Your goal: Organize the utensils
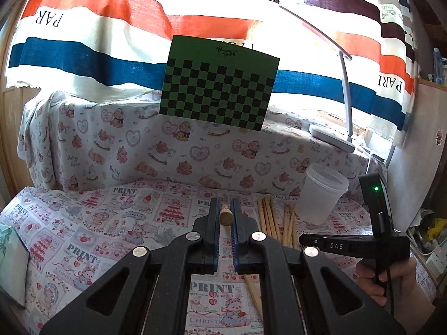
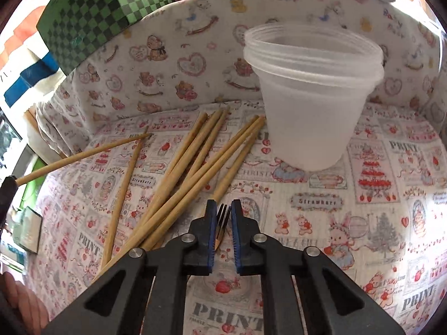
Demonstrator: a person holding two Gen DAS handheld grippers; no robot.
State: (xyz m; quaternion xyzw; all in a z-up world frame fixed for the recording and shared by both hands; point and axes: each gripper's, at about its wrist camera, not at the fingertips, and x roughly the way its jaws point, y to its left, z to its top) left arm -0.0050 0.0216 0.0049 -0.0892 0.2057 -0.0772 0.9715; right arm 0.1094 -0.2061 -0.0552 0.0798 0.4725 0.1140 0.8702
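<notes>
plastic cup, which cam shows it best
The right wrist view: the plastic cup stands large and whole, upright on the cloth, its open rim clear, chopsticks beside it. The left wrist view shows it smaller, off to the right.

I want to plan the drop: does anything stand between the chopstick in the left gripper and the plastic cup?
Nothing visible does. The left gripper holds one chopstick; the plastic cup stands open, upright, to its right. The loose chopsticks between them lie flat on the cloth.

Chopsticks crowd left — cup ahead
</notes>
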